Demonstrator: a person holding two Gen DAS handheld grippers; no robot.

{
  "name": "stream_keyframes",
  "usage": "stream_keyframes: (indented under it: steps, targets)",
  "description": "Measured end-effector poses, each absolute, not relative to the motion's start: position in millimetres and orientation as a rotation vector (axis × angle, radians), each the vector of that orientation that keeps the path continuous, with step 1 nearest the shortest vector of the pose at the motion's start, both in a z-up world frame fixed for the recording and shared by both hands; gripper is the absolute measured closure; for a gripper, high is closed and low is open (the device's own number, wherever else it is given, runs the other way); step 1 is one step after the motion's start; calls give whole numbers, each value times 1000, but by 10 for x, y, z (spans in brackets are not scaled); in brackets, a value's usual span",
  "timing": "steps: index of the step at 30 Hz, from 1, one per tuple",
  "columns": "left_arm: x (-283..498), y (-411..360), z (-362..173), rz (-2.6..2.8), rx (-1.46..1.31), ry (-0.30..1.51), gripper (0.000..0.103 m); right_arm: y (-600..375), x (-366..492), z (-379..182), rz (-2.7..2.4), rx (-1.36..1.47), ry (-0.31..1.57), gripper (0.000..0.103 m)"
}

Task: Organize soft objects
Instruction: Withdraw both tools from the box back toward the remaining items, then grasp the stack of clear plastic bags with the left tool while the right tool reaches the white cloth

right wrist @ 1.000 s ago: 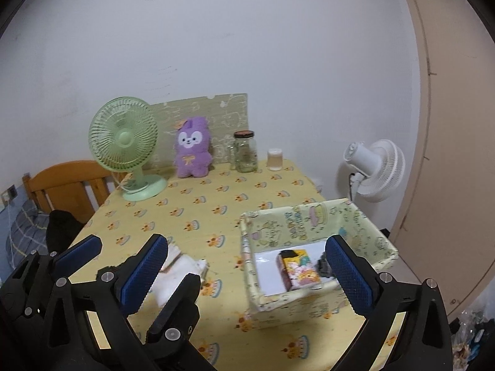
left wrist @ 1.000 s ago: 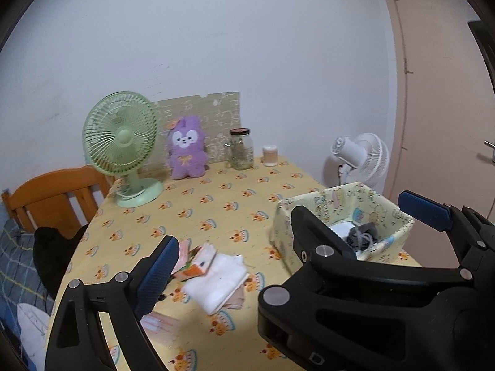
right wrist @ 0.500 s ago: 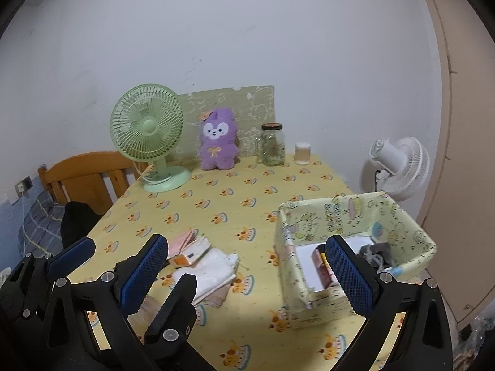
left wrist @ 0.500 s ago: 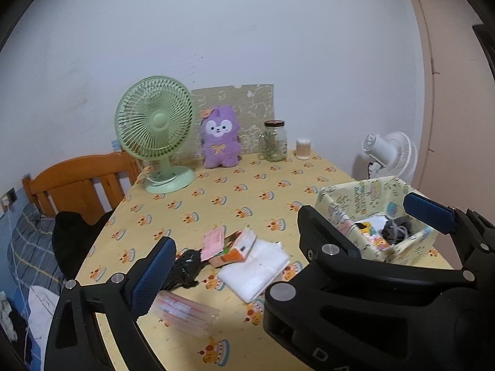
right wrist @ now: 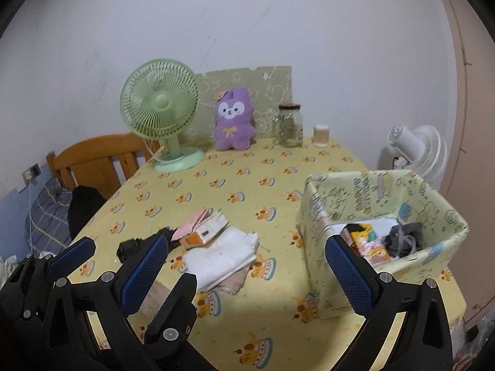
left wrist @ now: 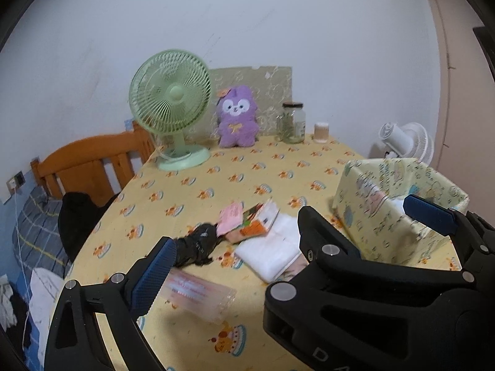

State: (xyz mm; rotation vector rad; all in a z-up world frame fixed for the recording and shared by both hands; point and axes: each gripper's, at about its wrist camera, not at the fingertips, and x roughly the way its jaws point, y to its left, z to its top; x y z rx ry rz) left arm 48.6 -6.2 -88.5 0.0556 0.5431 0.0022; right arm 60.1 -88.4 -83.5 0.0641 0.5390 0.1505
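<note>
Hovering with both tongs spread, empty: left gripper [left wrist: 284, 238], right gripper [right wrist: 247, 266]. Folded white cloth [right wrist: 221, 255] lay lower centre, fabric bin [right wrist: 433, 194] right. Best pinched across folded edge, lifted level.

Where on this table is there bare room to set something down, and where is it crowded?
Bare tablecloth stretches between the green fan, purple plush and jar at the back and the pile of folded cloths in front. A narrower strip separates the pile from the fabric bin. The pile's near-left side is crowded with a black item and clear packet.
</note>
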Motion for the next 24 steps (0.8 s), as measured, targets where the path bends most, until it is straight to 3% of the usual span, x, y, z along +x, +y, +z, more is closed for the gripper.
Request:
stream_keyframes:
  steps: [24]
  targets:
    - [769, 258, -1474, 146, -14, 740, 4, -552, 991, -1455, 193, 31, 686, 0]
